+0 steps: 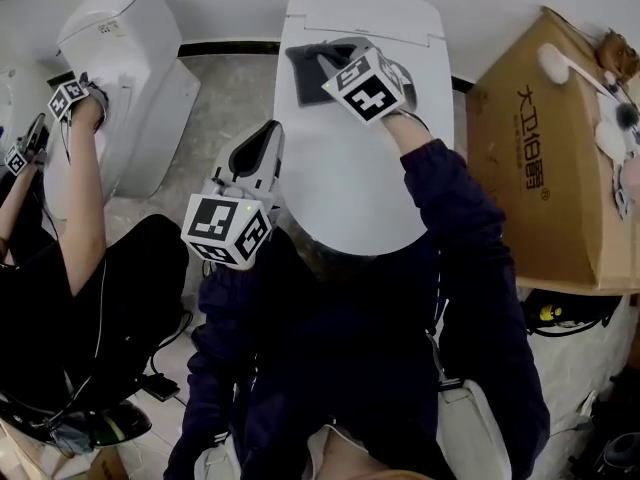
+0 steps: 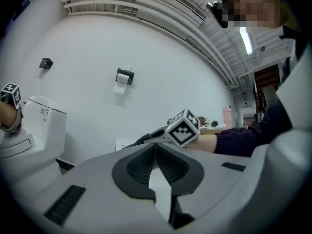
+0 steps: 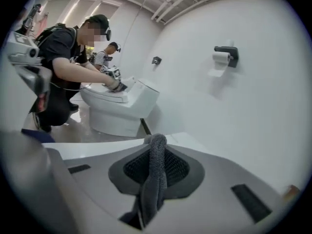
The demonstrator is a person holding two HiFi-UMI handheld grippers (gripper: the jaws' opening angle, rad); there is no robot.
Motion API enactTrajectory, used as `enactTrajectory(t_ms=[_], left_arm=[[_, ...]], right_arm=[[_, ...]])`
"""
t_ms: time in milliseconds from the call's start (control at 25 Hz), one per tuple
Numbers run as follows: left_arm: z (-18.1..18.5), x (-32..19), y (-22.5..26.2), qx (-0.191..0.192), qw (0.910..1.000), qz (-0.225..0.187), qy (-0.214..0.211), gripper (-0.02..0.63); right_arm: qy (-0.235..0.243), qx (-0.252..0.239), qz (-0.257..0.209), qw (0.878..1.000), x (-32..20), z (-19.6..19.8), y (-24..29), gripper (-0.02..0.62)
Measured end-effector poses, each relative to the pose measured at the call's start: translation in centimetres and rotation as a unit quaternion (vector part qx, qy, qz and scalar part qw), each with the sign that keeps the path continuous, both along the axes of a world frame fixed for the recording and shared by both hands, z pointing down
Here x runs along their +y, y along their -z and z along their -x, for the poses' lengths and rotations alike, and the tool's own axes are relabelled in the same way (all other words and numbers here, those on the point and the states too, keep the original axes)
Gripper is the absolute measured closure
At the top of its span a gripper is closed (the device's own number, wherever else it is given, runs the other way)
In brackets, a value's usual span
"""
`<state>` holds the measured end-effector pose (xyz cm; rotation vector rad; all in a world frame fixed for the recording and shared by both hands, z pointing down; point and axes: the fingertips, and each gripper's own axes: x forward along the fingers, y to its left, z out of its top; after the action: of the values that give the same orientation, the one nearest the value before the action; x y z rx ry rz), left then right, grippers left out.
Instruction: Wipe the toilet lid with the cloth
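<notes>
The white toilet lid (image 1: pixel 350 178) lies closed in the middle of the head view. A dark grey cloth (image 1: pixel 308 68) rests on its far end, near the tank. My right gripper (image 1: pixel 325 60) is over that end and is shut on the cloth; in the right gripper view the cloth (image 3: pixel 155 174) hangs pinched between the jaws (image 3: pixel 156 143). My left gripper (image 1: pixel 262 143) hovers beside the lid's left edge. It is shut (image 2: pixel 155 147) and holds nothing, with the right gripper's marker cube (image 2: pixel 184 127) just beyond it.
A second white toilet (image 1: pixel 130 68) stands at the left, where another person's arm (image 1: pixel 85 198) works with grippers. A large cardboard box (image 1: pixel 545 148) stands close at the right. A toilet paper holder (image 3: pixel 226 55) hangs on the white wall behind.
</notes>
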<state>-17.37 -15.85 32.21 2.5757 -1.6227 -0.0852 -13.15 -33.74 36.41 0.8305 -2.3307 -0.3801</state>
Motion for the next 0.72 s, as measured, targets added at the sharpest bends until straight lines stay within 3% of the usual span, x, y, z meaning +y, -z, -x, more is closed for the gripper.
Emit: enactTrajectory(t_ms=[200, 400, 560, 720], left_arm=[[1.3, 0.7, -0.8, -0.001, 0.9999, 0.009, 0.008, 0.588], [1.6, 2.0, -1.1, -0.017, 0.9997, 0.014, 0.01, 0.588], [2.0, 3.1, -1.8, -0.03, 0.9991, 0.027, 0.012, 0.588], [2.7, 3.3, -1.8, -0.03, 0.999, 0.029, 0.016, 0.588]], right_arm=[[-0.059, -0.062, -0.056, 0.995, -6.7, 1.5, 1.5, 0.537], [-0.085, -0.078, -0.084, 0.99, -11.4, 2.3, 1.8, 0.537], [-0.074, -0.017, -0.062, 0.995, -13.0, 3.3, -1.1, 0.537], [-0.015, 0.078, -0.033, 0.996, -11.5, 4.8, -4.9, 0.537]])
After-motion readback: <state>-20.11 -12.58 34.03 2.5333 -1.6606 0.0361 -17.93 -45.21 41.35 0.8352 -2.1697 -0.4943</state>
